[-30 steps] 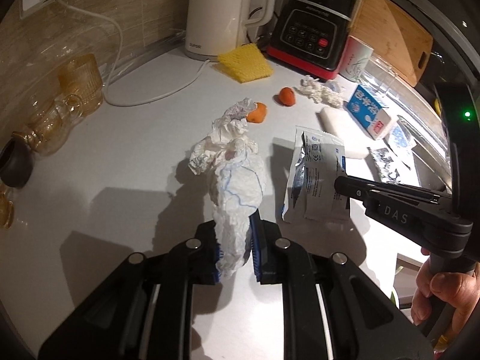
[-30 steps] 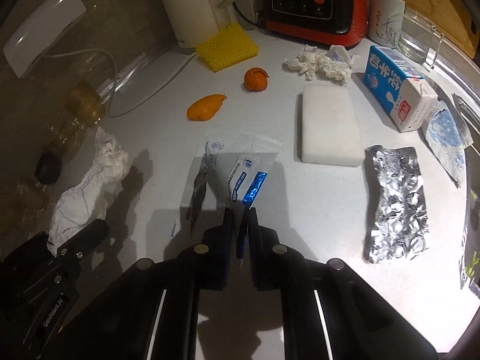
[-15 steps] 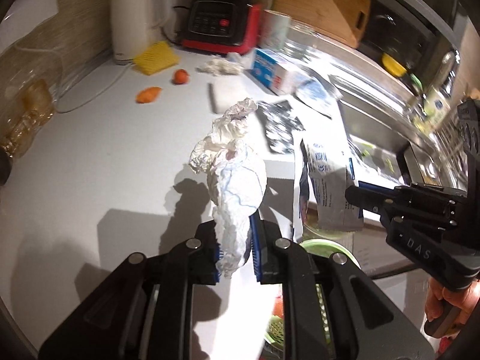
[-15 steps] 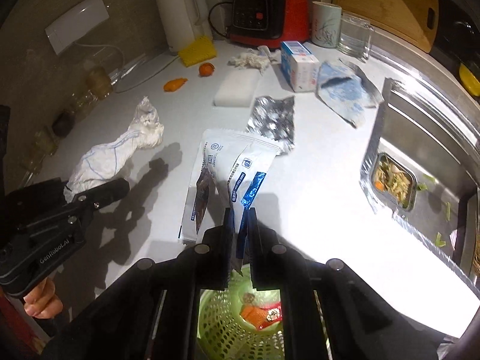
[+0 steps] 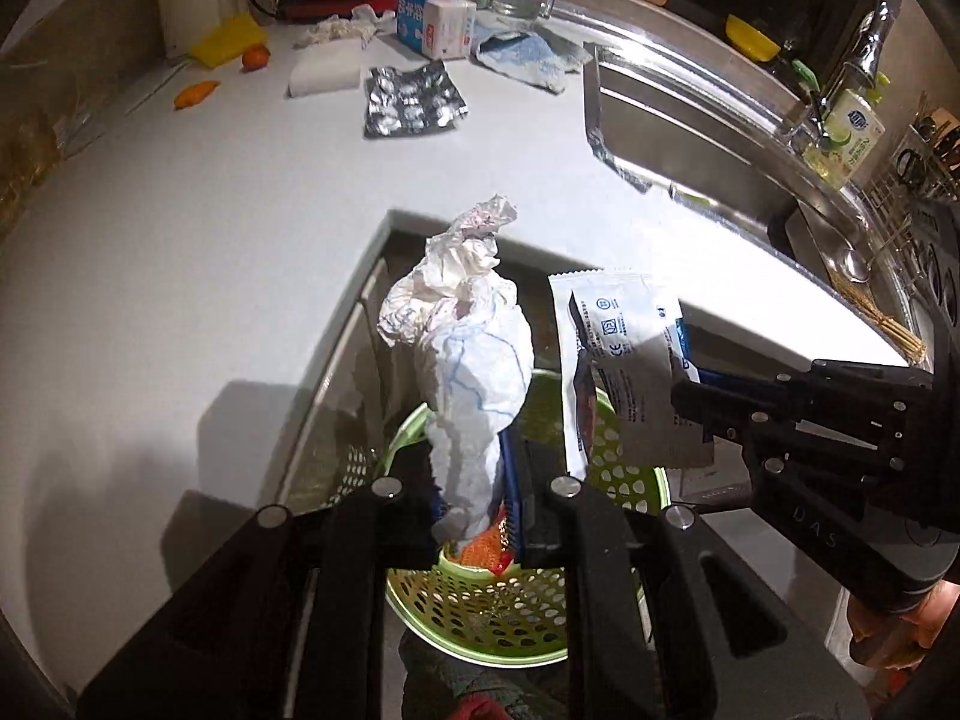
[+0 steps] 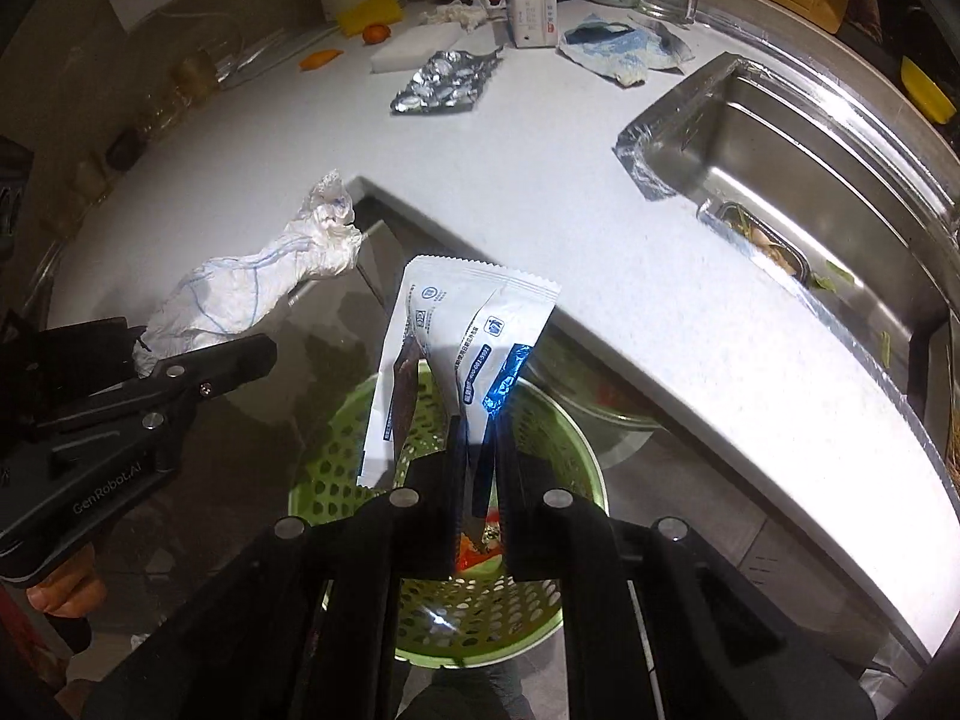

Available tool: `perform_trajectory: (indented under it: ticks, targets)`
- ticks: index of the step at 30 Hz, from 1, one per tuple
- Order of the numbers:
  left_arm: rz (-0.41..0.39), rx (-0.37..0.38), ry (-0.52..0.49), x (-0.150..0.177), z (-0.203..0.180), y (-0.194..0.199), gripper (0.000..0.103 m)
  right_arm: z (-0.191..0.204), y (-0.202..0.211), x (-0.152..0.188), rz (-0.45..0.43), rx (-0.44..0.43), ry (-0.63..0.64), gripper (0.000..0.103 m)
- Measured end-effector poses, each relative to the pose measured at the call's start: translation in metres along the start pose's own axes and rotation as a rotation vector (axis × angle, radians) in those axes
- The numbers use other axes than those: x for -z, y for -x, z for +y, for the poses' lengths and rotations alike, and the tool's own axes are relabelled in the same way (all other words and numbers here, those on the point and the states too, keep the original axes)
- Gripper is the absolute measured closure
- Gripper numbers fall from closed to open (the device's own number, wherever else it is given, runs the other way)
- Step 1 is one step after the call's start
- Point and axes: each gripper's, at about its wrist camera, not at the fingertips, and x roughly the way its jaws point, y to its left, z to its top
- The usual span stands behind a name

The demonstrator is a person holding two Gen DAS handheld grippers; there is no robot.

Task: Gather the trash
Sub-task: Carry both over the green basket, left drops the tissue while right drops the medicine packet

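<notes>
My left gripper (image 5: pixel 480 492) is clamped narrow on the tail of a crumpled tissue (image 5: pixel 474 354), which stands up between the fingers. My right gripper (image 6: pixel 477 480) is pinched just as tight on the near edge of a torn white packet (image 6: pixel 462 348). Both pieces hang off the counter edge, over the green bin (image 6: pixel 540 618) on the floor below; the tissue is to the left of the packet, and the two are close but apart.

Some orange and red scraps (image 6: pixel 477 543) already lie in the bin, so I judge the job is under way. These two pieces are not yet dropped.

Much is left on the counter (image 5: pixel 180 252). Toward the far side lie a foil blister sheet (image 5: pixel 414 102), a white pad (image 5: pixel 324 63), a blue-and-white wrapper (image 5: pixel 528 57), a wad of tissue (image 5: pixel 342 30), a milk carton (image 5: pixel 435 21) and two orange peels (image 5: pixel 198 93), the second being near the yellow sponge (image 5: pixel 231 39). Whether the carton counts as trash I cannot tell. To the right, the sink (image 6: pixel 798 138) holds a small tray of food scraps (image 6: pixel 774 246).

So I judge it well short of half done: release these two, then go back for the far pile.
</notes>
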Motion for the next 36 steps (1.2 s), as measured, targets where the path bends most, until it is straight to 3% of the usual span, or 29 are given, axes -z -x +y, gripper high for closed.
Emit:
perform_trajectory:
  ticks: [8, 18, 24, 29, 36]
  targets:
    - [0.098, -0.021, 0.065, 0.048, -0.013, -0.062, 0.088, -0.019, -0.03, 0.04, 0.088, -0.017, 0.052, 0.093]
    - [0.138, -0.04, 0.095, 0.075, -0.018, -0.101, 0.085, -0.022, -0.05, 0.046, 0.11, -0.036, 0.103, 0.093]
    - [0.121, -0.059, 0.109, 0.075, -0.021, -0.091, 0.061, -0.023, -0.052, 0.045, 0.109, -0.047, 0.116, 0.093]
    - [0.094, -0.078, 0.111, 0.07, -0.023, -0.073, 0.055, -0.031, -0.05, 0.046, 0.103, -0.054, 0.113, 0.093]
    - [0.029, -0.123, 0.142, 0.063, -0.024, -0.025, 0.039, -0.026, -0.058, 0.052, 0.107, -0.091, 0.153, 0.092]
